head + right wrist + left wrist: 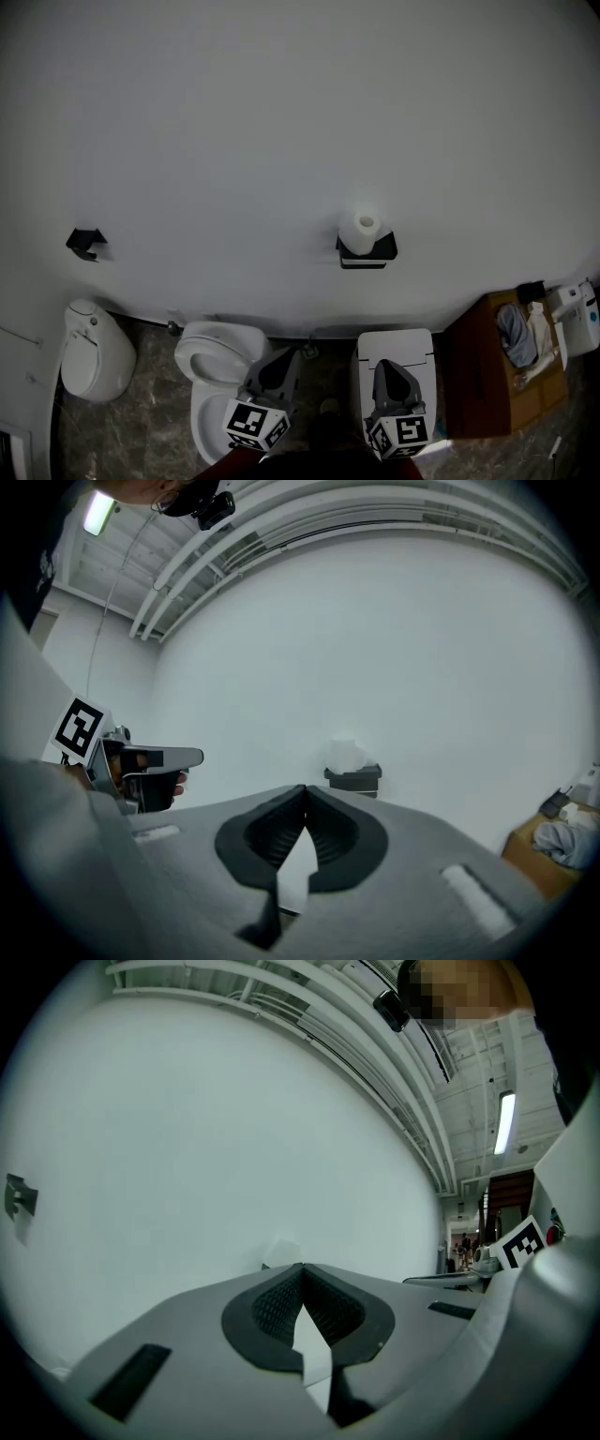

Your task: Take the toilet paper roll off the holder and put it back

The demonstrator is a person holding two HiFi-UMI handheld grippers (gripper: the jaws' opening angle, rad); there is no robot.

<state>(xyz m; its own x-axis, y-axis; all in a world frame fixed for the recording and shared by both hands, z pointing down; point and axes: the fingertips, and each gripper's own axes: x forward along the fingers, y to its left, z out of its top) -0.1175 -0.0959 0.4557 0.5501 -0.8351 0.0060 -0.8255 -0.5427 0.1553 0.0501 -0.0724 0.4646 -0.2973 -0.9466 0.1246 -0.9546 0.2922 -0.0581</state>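
White toilet paper roll parked on black wall holder, centre-right. Left gripper and right gripper are closed and empty, low in frame, not reaching yet.

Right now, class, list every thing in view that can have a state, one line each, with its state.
White toilet paper roll: upright on the black wall holder.
Left tongs: shut, empty.
Right tongs: shut, empty.
Left white toilet: lid up.
Brown cardboard box: open, cloth inside.
Black wall bracket at left: empty.

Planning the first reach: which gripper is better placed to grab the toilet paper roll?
Probably right: right gripper points nearly straight at the toilet paper roll; left gripper sits farther left.
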